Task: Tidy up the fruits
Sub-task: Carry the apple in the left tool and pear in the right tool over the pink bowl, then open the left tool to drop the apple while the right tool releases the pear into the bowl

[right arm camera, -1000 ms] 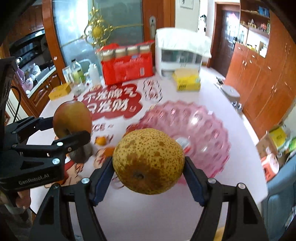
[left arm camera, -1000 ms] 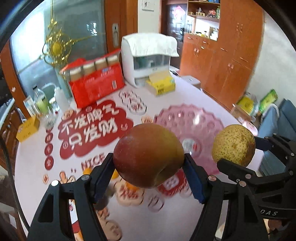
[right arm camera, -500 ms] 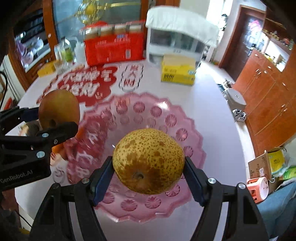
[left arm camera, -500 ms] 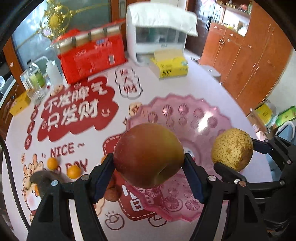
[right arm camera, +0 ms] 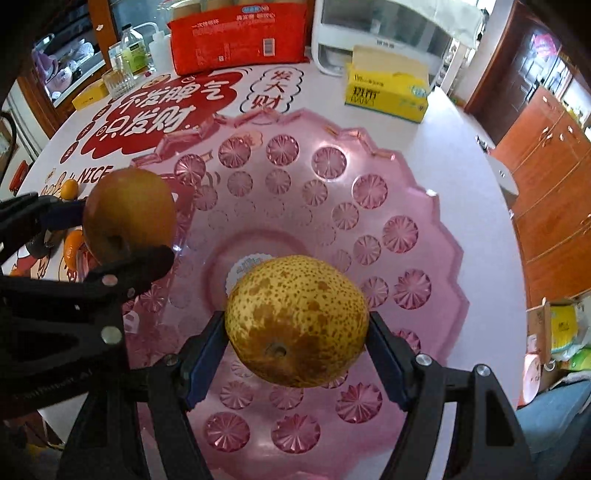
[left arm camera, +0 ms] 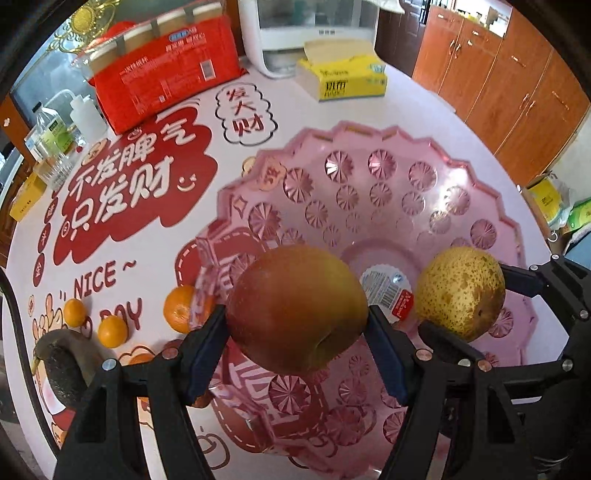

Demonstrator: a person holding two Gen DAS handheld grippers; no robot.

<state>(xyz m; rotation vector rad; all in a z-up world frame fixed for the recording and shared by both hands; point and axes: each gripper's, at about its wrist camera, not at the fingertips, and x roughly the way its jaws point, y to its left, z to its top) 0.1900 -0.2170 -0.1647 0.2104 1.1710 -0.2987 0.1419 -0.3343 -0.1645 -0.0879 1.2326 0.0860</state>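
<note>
My left gripper [left arm camera: 297, 325] is shut on a reddish-brown pear [left arm camera: 295, 308] and holds it above the left part of the pink glass bowl [left arm camera: 384, 177]. My right gripper [right arm camera: 297, 339] is shut on a speckled yellow pear [right arm camera: 297, 319] above the middle of the bowl [right arm camera: 369, 192]. Each view shows the other gripper's fruit: the yellow pear [left arm camera: 461, 291] at the right, the brown pear [right arm camera: 127, 218] at the left. Small oranges [left arm camera: 179, 308] and a dark avocado [left arm camera: 61, 365] lie on the table left of the bowl.
A red package [left arm camera: 162, 77], a yellow tissue box [left arm camera: 343, 79], a white appliance [left arm camera: 306, 29] and bottles [left arm camera: 51, 129] stand at the table's far side. Wooden cabinets [left arm camera: 517, 92] are beyond the right edge. A label sticker [left arm camera: 386, 290] lies in the bowl's centre.
Both grippers have moved forward and down over the bowl with their pears. The bowl now fills both views; the grips are unchanged.
</note>
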